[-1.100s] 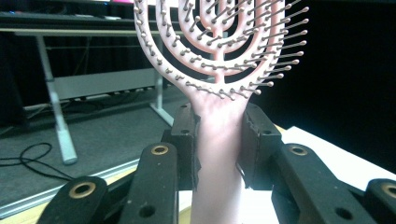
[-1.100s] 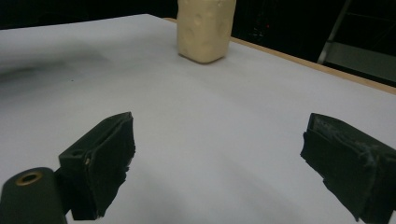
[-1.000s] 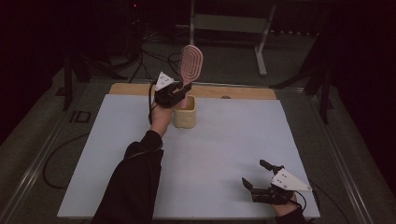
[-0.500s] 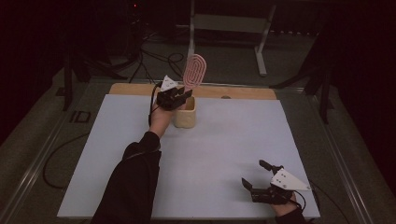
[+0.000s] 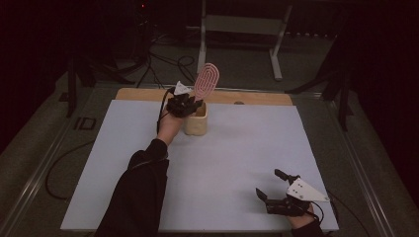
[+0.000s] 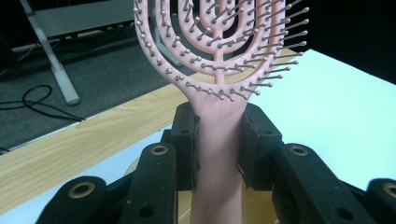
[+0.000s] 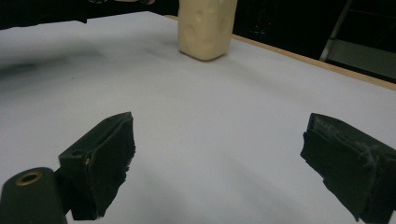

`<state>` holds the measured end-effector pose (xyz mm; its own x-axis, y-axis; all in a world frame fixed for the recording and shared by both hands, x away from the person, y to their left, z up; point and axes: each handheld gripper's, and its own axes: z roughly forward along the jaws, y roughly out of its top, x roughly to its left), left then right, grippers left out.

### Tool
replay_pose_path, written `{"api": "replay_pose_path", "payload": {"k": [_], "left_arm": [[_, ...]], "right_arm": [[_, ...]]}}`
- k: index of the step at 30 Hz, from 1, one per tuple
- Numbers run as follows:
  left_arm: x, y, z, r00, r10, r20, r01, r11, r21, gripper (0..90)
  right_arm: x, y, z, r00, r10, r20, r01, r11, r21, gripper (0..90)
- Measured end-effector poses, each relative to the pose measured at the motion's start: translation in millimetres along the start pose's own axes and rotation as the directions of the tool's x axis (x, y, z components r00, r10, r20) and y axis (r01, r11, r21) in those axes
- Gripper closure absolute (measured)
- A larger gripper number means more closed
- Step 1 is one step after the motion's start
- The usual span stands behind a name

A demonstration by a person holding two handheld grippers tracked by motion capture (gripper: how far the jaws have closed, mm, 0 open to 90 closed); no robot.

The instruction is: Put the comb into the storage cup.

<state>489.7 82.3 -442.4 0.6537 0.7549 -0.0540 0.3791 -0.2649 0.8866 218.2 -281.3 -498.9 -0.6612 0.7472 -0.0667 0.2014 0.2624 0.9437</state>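
Since a second ago our left tongs [image 5: 190,104] lower the pink hairbrush [image 5: 206,81] toward the cup [image 5: 196,120] — clamped on its stiff, light handle; right tongs [image 5: 272,186] wide, idle.

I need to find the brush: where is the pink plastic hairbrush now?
In the high view the pink plastic hairbrush stands upright at the table's far left-centre, its handle clamped in the left gripper just above the beige holder.

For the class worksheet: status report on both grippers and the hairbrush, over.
Left gripper shut on pink plastic hairbrush, handle down in the cream container. Right gripper open, idle over the white table. Nothing in the way.
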Motion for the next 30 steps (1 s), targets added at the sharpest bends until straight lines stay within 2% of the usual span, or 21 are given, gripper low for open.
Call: {"api": "replay_pose_path", "payload": {"k": [2, 3, 4, 6, 8, 9, 10, 14, 16, 24, 28, 30], "left_arm": [[0.4, 0.9, -1.2, 0.9998, -0.005, 0.020, 0.005, 1.0000, 0.000, 68.6], [0.4, 2.1, -2.1, 0.9996, -0.006, 0.027, 0.006, 1.0000, 0.001, 63.5], [-1.0, 3.2, -3.3, 1.0000, 0.006, -0.002, -0.006, 1.0000, 0.003, 53.1], [-1.3, 5.4, -7.6, 0.9997, 0.011, 0.023, -0.011, 0.9998, -0.017, 42.6], [-1.1, 9.2, -10.5, 0.9984, -0.014, 0.056, 0.014, 0.9999, 0.000, 30.0], [-1.3, 10.5, -11.7, 0.9972, -0.016, 0.073, 0.015, 0.9998, 0.011, 24.3], [-2.0, 11.5, -13.3, 0.9965, -0.001, 0.084, 0.000, 1.0000, 0.010, 18.7], [-4.1, 13.9, -14.9, 0.9926, -0.006, 0.121, 0.002, 0.9992, 0.040, 4.5], [-5.1, 13.7, -15.6, 0.9934, 0.002, 0.115, -0.008, 0.9988, 0.048, 0.5], [-3.8, 14.9, -22.0, 0.9905, -0.014, 0.137, 0.008, 0.9990, 0.045, 0.0], [-3.0, 14.6, -25.0, 0.9864, -0.011, 0.164, 0.002, 0.9986, 0.052, 0.0], [-3.6, 14.4, -26.1, 0.9868, 0.000, 0.162, -0.008, 0.9987, 0.049, 0.0]], "right_arm": [[0.4, -0.2, 0.0, 1.0000, -0.003, -0.002, 0.003, 1.000, 0.004, 9.2], [0.5, -0.3, 0.1, 1.0000, -0.004, -0.002, 0.004, 1.000, 0.005, 9.3], [0.4, -0.2, 0.1, 1.0000, -0.003, -0.002, 0.003, 1.000, 0.004, 9.3], [0.3, 0.1, -0.1, 1.0000, -0.001, -0.001, 0.001, 1.000, -0.001, 9.2], [0.4, -0.2, -0.3, 1.0000, -0.003, -0.001, 0.003, 1.000, 0.004, 9.2], [0.3, -0.2, -0.2, 1.0000, -0.004, 0.000, 0.004, 1.000, 0.004, 9.3], [0.3, 0.1, -0.2, 1.0000, -0.003, 0.000, 0.003, 1.000, 0.002, 9.2], [0.7, 0.3, -0.6, 1.0000, -0.006, 0.002, 0.006, 1.000, 0.003, 9.3], [0.7, 0.5, -0.5, 1.0000, -0.001, 0.003, 0.001, 1.000, -0.001, 9.3], [0.7, 0.6, -0.3, 1.0000, -0.004, 0.000, 0.004, 1.000, 0.000, 9.3], [-0.5, 0.0, -0.5, 1.0000, -0.002, 0.000, 0.002, 1.000, -0.002, 9.3], [-1.0, -0.7, -0.6, 1.0000, 0.004, -0.001, -0.004, 1.000, 0.000, 9.3]]}}
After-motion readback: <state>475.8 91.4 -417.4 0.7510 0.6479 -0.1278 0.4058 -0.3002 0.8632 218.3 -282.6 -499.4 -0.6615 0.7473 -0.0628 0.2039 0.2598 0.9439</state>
